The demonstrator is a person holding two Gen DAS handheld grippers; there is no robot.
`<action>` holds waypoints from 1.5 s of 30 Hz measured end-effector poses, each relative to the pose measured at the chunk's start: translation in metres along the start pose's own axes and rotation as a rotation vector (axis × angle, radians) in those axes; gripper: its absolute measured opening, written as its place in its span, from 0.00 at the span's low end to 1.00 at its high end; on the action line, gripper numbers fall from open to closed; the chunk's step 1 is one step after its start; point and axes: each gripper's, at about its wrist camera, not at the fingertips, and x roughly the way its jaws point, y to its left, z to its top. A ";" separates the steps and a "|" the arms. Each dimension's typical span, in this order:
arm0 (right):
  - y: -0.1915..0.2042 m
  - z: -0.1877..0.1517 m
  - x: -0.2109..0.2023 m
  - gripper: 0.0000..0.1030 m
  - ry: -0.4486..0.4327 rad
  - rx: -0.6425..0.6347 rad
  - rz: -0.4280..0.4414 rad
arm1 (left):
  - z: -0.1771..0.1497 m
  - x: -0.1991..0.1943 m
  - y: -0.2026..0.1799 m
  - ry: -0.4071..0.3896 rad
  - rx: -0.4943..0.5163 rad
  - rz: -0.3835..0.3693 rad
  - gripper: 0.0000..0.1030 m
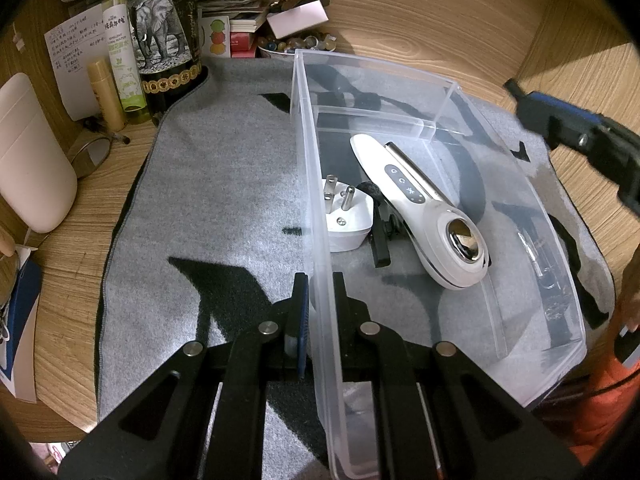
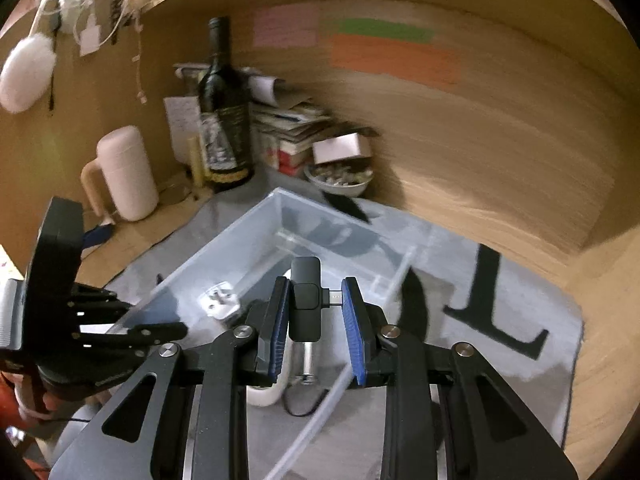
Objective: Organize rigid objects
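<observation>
A clear plastic bin (image 1: 532,208) stands on a grey mat (image 1: 208,184). Inside lie a white handheld device (image 1: 424,208), a white plug adapter (image 1: 347,220) and a small black item (image 1: 382,240). My left gripper (image 1: 318,292) is shut on the bin's left wall, one finger on each side. My right gripper (image 2: 316,300) is above the bin (image 2: 256,240), shut on a small black dongle with a metal connector (image 2: 306,300). The right gripper also shows in the left wrist view (image 1: 576,132), at the bin's far right. The plug adapter (image 2: 220,302) shows below.
At the back left stand a dark elephant-label bottle (image 1: 164,40), a green spray bottle (image 1: 122,52), a small yellow tube (image 1: 106,94) and a cream mug (image 1: 32,156). Books (image 1: 236,4) and a bowl of small items (image 1: 296,44) sit behind the bin. Wooden walls enclose the desk.
</observation>
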 end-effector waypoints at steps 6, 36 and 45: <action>0.020 -0.007 0.015 0.23 0.049 -0.044 0.039 | 0.000 0.000 0.000 0.001 -0.001 0.002 0.09; 0.017 -0.017 0.002 0.52 0.059 -0.056 0.019 | 0.000 0.000 -0.001 -0.002 -0.002 -0.001 0.09; -0.026 -0.039 -0.017 0.53 0.070 0.060 -0.069 | 0.000 0.000 -0.001 -0.002 0.000 -0.001 0.09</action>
